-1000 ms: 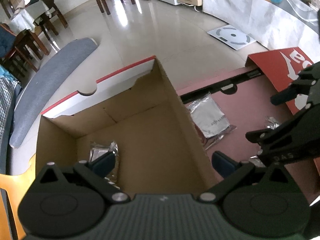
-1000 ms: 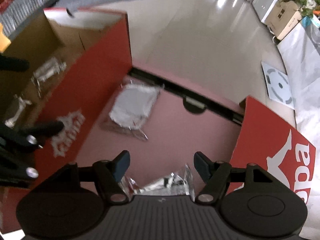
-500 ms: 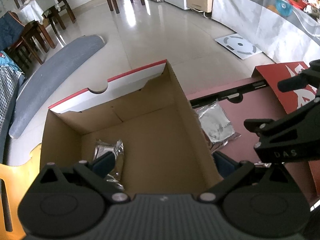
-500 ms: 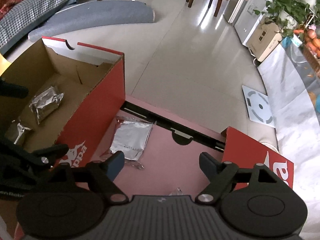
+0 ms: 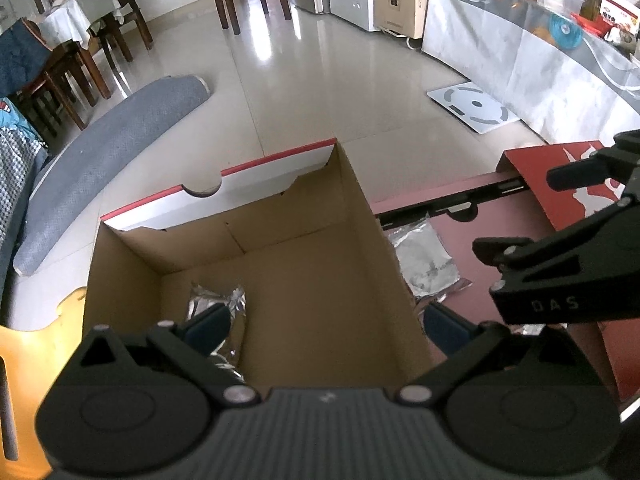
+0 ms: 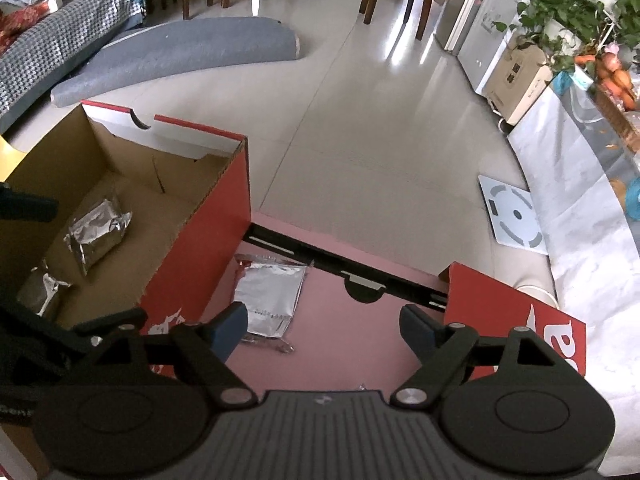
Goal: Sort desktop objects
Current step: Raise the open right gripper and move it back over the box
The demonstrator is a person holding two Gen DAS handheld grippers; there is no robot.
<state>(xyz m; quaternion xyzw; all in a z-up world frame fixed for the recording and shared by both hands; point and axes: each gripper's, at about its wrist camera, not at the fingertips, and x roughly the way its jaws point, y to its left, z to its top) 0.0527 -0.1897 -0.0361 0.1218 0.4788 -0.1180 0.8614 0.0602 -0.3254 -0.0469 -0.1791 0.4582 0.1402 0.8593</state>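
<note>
Hovering: both hand-held grippers released, empty | right hand-held gripper (image 6: 322,326) just widened | crumpled foil scrap (image 6: 362,387) half hidden

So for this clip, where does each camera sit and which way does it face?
Left wrist: on the left gripper, angled down into the cardboard box; jaws open, right gripper's linkage at the right edge.
Right wrist: on the right gripper, angled down at the red lid and the flat foil pouch; jaws open, having just been opening, nothing between them.
Shared: box, pouch, lid, floor scale.
</note>
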